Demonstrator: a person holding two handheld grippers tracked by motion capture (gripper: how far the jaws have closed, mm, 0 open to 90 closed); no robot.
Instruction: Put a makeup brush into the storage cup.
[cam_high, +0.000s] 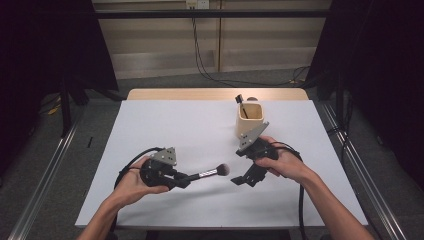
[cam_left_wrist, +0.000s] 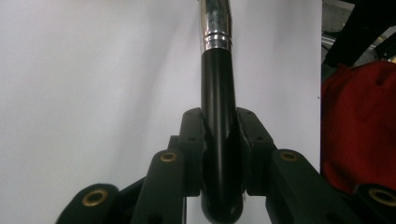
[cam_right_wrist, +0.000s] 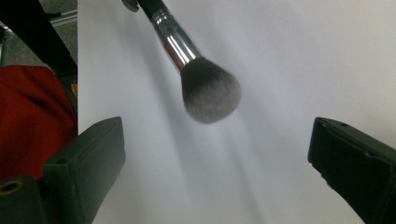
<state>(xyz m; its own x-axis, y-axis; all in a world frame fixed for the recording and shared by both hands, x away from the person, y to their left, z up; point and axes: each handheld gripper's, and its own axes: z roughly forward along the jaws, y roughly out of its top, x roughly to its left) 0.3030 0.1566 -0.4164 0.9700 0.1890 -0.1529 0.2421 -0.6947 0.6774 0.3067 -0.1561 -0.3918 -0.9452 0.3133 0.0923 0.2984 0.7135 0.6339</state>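
Note:
A makeup brush (cam_high: 215, 172) with a black handle, silver ferrule and grey bristle head is held level just above the white table (cam_high: 170, 120). My left gripper (cam_high: 185, 178) is shut on its handle. In the left gripper view the pads (cam_left_wrist: 191, 135) clamp the black handle (cam_left_wrist: 218, 102) from both sides, and the ferrule points away. My right gripper (cam_high: 246, 177) stands open to the right of the bristle head, with nothing between its jaws. In the right gripper view the bristle head (cam_right_wrist: 210, 91) hangs ahead of the wide-apart jaws of that gripper (cam_right_wrist: 215, 144).
A cream square cup (cam_high: 249, 120) stands at the back right of the table with a dark slim tool (cam_high: 241, 102) standing in it. A red cloth (cam_left_wrist: 359, 126) lies past the table's near edge, and appears again as a red cloth (cam_right_wrist: 32, 112). Cables trail from both grippers.

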